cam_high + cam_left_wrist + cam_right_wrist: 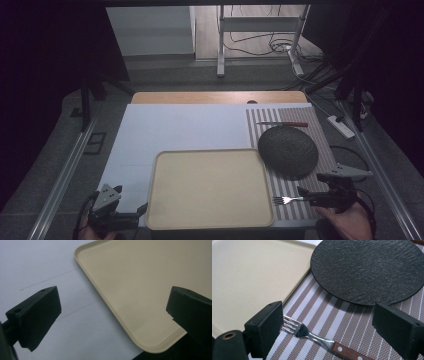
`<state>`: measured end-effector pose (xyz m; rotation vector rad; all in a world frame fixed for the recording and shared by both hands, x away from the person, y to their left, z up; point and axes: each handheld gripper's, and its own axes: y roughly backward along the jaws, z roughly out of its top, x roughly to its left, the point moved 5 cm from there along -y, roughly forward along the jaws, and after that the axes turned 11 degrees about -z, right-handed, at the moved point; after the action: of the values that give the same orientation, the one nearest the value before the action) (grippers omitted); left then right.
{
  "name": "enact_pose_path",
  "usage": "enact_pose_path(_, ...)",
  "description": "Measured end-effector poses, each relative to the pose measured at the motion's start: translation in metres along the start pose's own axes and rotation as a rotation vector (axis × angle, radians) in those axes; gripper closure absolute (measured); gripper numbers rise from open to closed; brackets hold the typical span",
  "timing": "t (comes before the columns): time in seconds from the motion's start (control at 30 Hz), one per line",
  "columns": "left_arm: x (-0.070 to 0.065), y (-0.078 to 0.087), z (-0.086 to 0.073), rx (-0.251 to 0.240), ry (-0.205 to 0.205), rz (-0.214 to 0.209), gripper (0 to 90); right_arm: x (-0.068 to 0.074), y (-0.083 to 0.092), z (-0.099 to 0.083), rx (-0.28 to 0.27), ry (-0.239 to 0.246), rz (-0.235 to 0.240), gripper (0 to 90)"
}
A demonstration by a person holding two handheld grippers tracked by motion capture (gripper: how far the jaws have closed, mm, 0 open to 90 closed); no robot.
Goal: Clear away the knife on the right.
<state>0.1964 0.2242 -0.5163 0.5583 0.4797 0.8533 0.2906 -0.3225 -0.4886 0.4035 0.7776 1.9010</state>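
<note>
Right gripper (303, 195) at near right of the table, over the striped placemat (320, 140). Jaws spread wide, nothing between them. Right gripper view confirms: both black jaws stand well apart with bare mat showing in the gap.

Fork (286, 200) lies flat on the placemat, just beside the right edge of the beige tray (210, 220), tines pointing left toward the tray, wood-scaled handle running right and passing under the gripper. In the right gripper view the fork (307, 333) sits low between the jaws, tines close to the left jaw, handle slanting down and right out of frame. Long axis runs roughly left-right on the table, so it lies nearly in line with the gripper's reach, not across the jaw gap.

Judgement: the fork is the thing in hand here, and the right gripper is far nearer. A clean pinch likely calls for a turn of the hand so the jaws close across the handle.

Left gripper (140, 210) at near left, by the tray's near-left corner (152, 348). Jaws open and empty, one over the white sheet (37, 265), one over the tray.

Dark textured plate (288, 150) sits farther back on the placemat, apart from the fork. Knife (282, 124) lies beyond the plate, long axis left-right.
</note>
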Motion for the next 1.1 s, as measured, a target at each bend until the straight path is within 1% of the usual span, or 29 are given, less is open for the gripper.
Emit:
enact_pose_path(0.07,0.0,0.0,0.0,0.001,-0.001,0.0,0.0,0.001,-0.001,0.003,0.009,0.013,0.004,9.8)
enact_pose_path(0.23,0.0,0.0,0.0,0.004,-0.001,-0.001,0.0,0.002,-0.003,0.008,0.013,0.023,0.011,9.7)
enact_pose_path(0.4,0.0,-0.001,0.0,0.01,-0.006,-0.004,0.0,-0.001,-0.007,0.013,0.02,0.016,0.017,9.8)
enact_pose_path(0.57,-0.001,-0.002,0.0,0.014,-0.009,-0.002,0.0,-0.002,-0.011,0.021,0.02,0.029,0.015,9.8)
enact_pose_path(0.67,-0.001,-0.002,0.0,0.015,-0.007,-0.002,0.0,-0.005,-0.017,0.029,0.015,0.042,0.008,10.0)
enact_pose_path(0.9,-0.001,-0.002,0.0,0.017,-0.006,-0.002,0.0,-0.013,-0.028,0.039,0.019,0.03,0.009,10.4)
enact_pose_path(1.1,-0.001,-0.002,0.0,0.018,-0.006,-0.004,0.0,-0.018,-0.032,0.047,0.012,0.028,0.01,10.9)
